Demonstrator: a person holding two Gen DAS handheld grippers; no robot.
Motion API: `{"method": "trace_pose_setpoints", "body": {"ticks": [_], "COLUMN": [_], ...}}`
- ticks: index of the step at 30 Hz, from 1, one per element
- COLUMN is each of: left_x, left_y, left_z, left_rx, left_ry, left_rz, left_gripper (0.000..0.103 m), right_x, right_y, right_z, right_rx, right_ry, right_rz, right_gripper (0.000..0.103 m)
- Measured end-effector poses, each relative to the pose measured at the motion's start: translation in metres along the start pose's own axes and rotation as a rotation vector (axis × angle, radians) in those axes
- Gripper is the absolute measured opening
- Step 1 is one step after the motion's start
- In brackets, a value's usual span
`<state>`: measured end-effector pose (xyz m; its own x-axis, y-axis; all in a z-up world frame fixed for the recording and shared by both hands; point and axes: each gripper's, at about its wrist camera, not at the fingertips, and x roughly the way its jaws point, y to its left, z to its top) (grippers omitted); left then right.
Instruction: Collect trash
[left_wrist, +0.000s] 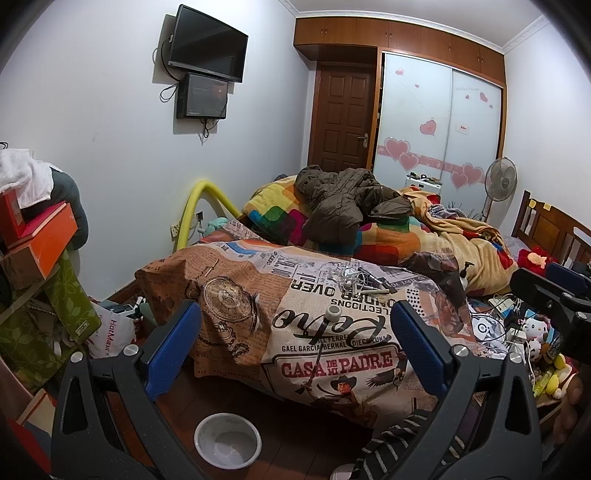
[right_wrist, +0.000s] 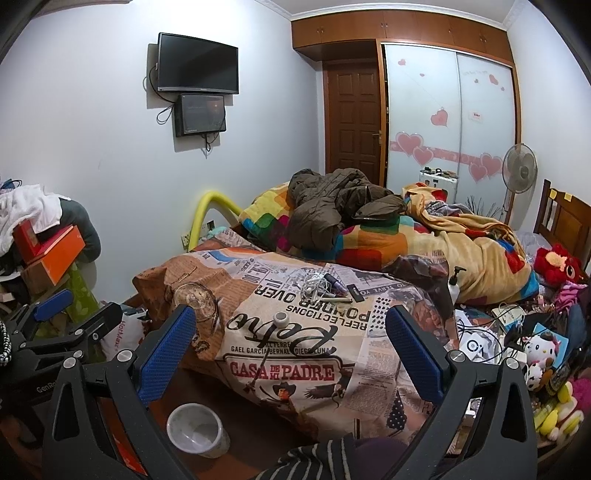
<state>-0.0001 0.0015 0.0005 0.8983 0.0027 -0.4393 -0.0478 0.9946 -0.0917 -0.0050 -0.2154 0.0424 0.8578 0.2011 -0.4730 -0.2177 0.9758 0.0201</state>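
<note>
Left wrist: left gripper (left_wrist: 295, 347) wide open, empty; white bin (left_wrist: 228, 440) on floor below, near left finger, beside bed edge. Right wrist: right gripper (right_wrist: 290, 345) wide open, empty; bin (right_wrist: 198, 430) lower left, under left finger

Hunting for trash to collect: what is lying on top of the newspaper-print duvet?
On the duvet: a small white round cap and a tangle of white cables with small dark items. Anything beneath the duvet is covered.
</note>
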Motion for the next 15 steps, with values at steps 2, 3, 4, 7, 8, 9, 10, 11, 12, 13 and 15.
{"method": "trace_pose_setpoints", "body": {"ticks": [2, 3, 4, 7, 8, 9, 10, 11, 12, 13, 15], "left_x": [0.001, -0.001, -0.001, -0.001, -0.001, -0.001, -0.001, -0.001, -0.001, -0.001, -0.001], "left_y": [0.000, -0.001, -0.001, -0.001, -0.001, -0.001, -0.001, -0.002, -0.002, -0.002, -0.001], "left_z": [0.000, 0.000, 0.000, 0.000, 0.000, 0.000, 0.000, 0.000, 0.000, 0.000, -0.001], "left_rx": [0.000, 0.001, 0.001, 0.000, -0.001, 0.000, 0.001, 0.001, 0.001, 0.001, 0.001], "left_ry": [0.001, -0.001, 0.000, -0.001, -0.001, -0.001, -0.001, 0.000, 0.000, 0.001, -0.001], "left_rz": [0.000, 0.002, 0.002, 0.002, 0.002, 0.002, 0.001, 0.002, 0.002, 0.003, 0.003], "left_gripper": [0.103, 0.103, 0.103, 0.103, 0.103, 0.103, 0.103, 0.103, 0.103, 0.103, 0.103], "right_x": [0.000, 0.001, 0.002, 0.005, 0.007, 0.008, -0.002, -0.002, -0.003, -0.003, -0.002], "right_y": [-0.010, -0.009, -0.007, -0.002, 0.001, 0.003, -0.007, -0.007, -0.007, -0.007, -0.007], "right_z": [-0.001, -0.001, -0.001, -0.001, 0.000, 0.000, -0.001, -0.001, 0.000, 0.000, 0.000], "right_rx": [0.002, 0.000, -0.001, -0.002, -0.003, -0.004, 0.005, 0.005, 0.004, 0.004, 0.004], "right_ry": [-0.003, -0.003, -0.003, -0.001, -0.001, -0.001, -0.002, -0.002, -0.002, -0.003, -0.003], "right_rz": [0.004, 0.003, 0.003, 0.004, 0.004, 0.004, 0.006, 0.007, 0.007, 0.007, 0.007], "right_gripper": [0.102, 0.102, 0.102, 0.102, 0.102, 0.102, 0.102, 0.102, 0.102, 0.102, 0.102]}}
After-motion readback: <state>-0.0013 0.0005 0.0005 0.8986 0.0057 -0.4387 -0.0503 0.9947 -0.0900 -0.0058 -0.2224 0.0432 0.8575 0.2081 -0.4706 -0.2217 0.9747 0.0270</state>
